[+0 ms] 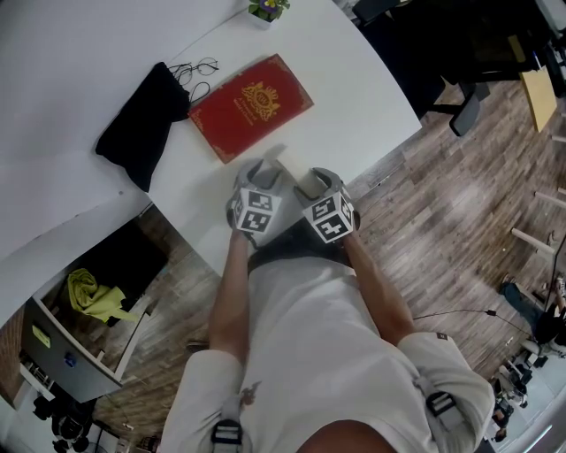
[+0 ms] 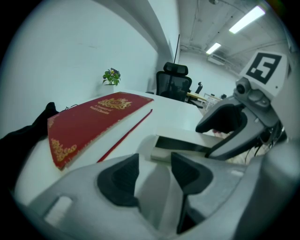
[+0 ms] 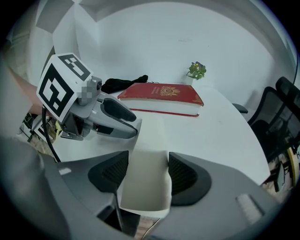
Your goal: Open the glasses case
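The white glasses case [image 2: 183,135] lies flat, a dark slit along one side.

- Red hardcover book with a gold crest [image 1: 251,107] lies flat on the white desk [image 1: 371,97].
- Black fabric pouch [image 1: 141,124], just beside the book at its 9 o'clock.
- Thin-rimmed spectacles [image 1: 195,74] at its 11 o'clock.
- Small potted plant [image 1: 268,9] at its 12 o'clock.

Person: white short-sleeved shirt [image 1: 309,327]. Handheld left gripper [image 2: 153,176], right gripper [image 3: 146,176]: grey moulded shells, black ribbed pads [image 2: 119,180], white cubes [image 1: 256,211] bearing black square markers.
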Available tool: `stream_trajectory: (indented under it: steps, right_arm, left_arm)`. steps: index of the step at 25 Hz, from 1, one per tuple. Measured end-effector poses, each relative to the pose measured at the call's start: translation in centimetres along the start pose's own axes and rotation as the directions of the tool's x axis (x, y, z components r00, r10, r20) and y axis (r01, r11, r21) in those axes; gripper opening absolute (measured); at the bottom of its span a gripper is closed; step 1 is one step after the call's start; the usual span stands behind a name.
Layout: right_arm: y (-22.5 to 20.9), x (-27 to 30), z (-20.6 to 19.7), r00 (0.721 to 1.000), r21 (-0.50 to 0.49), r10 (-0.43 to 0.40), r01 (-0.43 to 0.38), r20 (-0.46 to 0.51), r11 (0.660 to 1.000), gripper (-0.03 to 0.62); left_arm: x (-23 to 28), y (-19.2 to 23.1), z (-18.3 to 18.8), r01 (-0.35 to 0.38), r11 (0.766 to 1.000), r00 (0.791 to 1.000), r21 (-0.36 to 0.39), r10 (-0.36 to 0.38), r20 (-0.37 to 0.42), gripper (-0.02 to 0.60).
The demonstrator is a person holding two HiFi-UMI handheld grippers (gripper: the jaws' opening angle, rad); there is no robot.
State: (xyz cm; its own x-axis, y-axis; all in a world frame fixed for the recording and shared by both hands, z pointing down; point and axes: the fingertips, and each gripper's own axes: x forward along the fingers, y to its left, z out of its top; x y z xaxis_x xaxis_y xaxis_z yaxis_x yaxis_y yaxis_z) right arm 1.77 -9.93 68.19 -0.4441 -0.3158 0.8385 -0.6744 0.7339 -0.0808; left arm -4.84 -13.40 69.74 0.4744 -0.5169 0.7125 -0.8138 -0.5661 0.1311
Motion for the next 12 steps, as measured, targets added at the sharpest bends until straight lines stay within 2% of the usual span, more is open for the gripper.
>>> stream_trajectory:
  steps: [12]
  right_arm:
    - [-0.16,-0.48,0.37,1.000,0.005,-0.012,0.012,0.021,1.000,0.245]
  left_arm:
    - [0.08,0.07,-0.10,0.000,1.000,1.000,-0.006,0.000,0.007,0.215]
